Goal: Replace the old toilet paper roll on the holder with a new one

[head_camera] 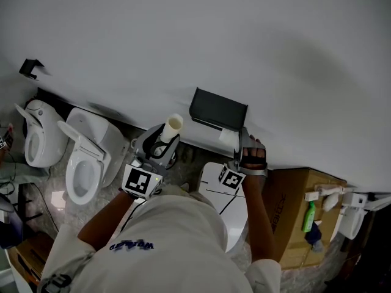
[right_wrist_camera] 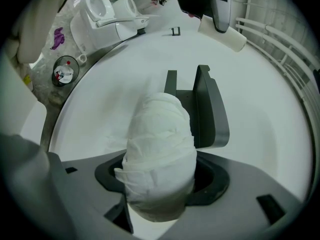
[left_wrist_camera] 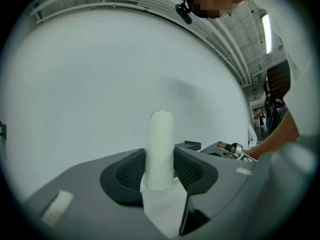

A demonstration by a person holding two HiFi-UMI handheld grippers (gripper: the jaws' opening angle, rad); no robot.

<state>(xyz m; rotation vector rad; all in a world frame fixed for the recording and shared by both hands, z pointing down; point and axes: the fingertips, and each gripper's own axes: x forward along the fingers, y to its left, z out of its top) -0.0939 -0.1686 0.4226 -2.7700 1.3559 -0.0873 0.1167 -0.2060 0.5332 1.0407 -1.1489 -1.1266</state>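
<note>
My left gripper (head_camera: 165, 142) is shut on the old bare cardboard tube (head_camera: 173, 127), held upright away from the wall. In the left gripper view the tube (left_wrist_camera: 161, 146) stands between the dark pads (left_wrist_camera: 190, 171), with a scrap of paper hanging under it. My right gripper (head_camera: 240, 142) is shut on the new white paper roll (right_wrist_camera: 160, 159), which fills the gap between its jaws. The black wall holder (head_camera: 219, 110) is just ahead of it. In the right gripper view the holder (right_wrist_camera: 207, 111) stands empty directly behind the roll.
Two white toilets (head_camera: 40, 136) (head_camera: 85, 160) stand at the left along the white wall. A third toilet (head_camera: 223, 194) is below my hands. A cardboard box (head_camera: 296, 209) with a green bottle (head_camera: 308, 215) is at the right. A small bin (right_wrist_camera: 65, 71) sits on the floor.
</note>
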